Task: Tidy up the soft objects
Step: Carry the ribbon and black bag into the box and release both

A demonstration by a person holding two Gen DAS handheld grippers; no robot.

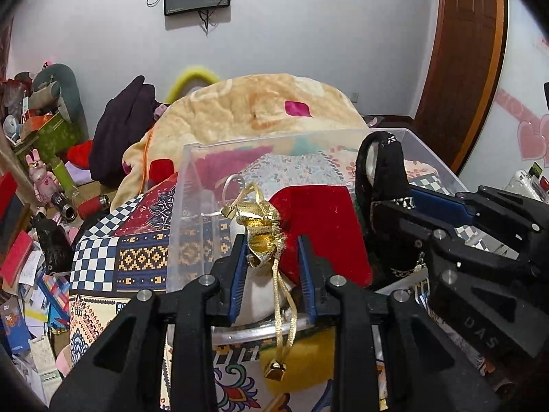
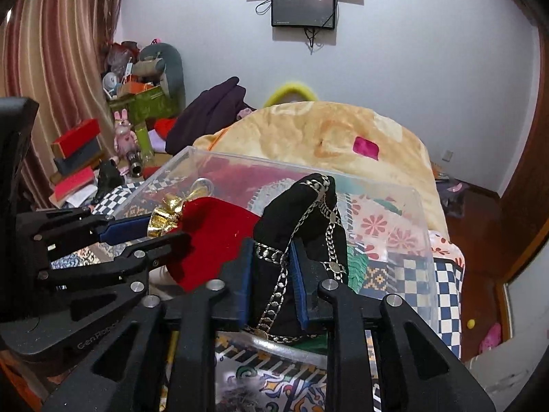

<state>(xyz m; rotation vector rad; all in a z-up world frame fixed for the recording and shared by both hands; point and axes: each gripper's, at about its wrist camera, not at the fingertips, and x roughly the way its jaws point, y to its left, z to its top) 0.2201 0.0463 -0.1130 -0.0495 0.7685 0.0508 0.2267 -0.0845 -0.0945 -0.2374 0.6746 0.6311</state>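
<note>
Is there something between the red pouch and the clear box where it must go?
Nothing visible blocks it. The red pouch, with its gold ribbon between the left tongs, already hangs over the clear box. Beside it, the black pouch in the right tongs leaves free space.

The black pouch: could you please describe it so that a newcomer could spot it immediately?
On the patterned bedspread stands a clear plastic bin. Two soft pouches sit at its near rim; the black pouch is the right one, between the right gripper's blue pads. Silver chain trim sets it apart from the red pouch with gold ribbon.
</note>
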